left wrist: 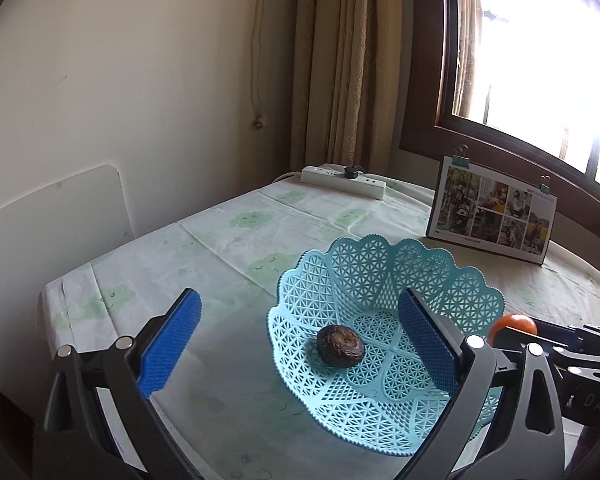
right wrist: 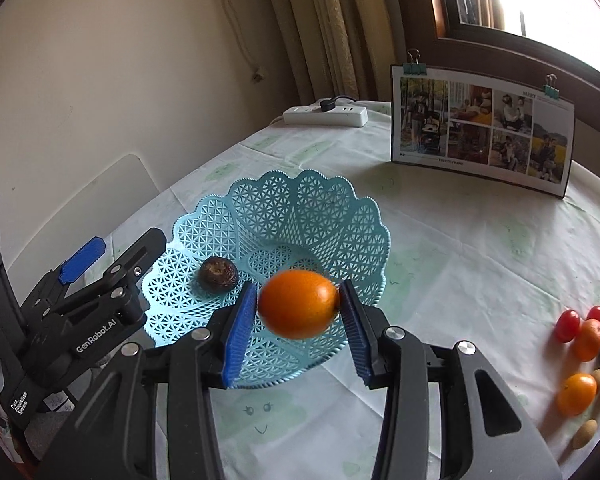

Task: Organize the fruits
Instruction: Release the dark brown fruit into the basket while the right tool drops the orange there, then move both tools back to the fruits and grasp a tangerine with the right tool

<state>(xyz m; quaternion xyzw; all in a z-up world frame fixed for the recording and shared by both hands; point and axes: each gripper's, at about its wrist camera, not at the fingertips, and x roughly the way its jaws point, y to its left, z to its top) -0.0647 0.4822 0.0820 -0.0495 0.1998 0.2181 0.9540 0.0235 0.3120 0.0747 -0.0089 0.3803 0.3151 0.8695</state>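
1. While my right gripper (right wrist: 299, 307) hangs over the near rim of the blue basket (right wrist: 352, 216), its two blue pads are clamped on an orange fruit (right wrist: 298, 304), which sits above the basket's front edge without touching the lattice.
2. My left gripper (left wrist: 300, 340) holds nothing; its jaws stand wide apart, one pad outside the basket on its left, the other over the basket's bowl.
3. A dark wrinkled fruit (left wrist: 340, 346) lies inside the basket, on its floor toward the left side.
4. Only the right wrist view shows the loose fruit pile (right wrist: 586, 354) on the tablecloth (right wrist: 460, 264), well to the right of the basket: red, orange, dark and small tan pieces close together.
5. From the left wrist view, the held orange fruit is just a sliver beyond the basket's right rim, behind black gripper parts.
6. Only the right wrist view shows my left gripper from outside, at the basket's left edge, with lettering on its body.
7. Both views show the photo card (right wrist: 482, 128) standing behind the basket and a white power strip (left wrist: 342, 176) further back by the curtain.
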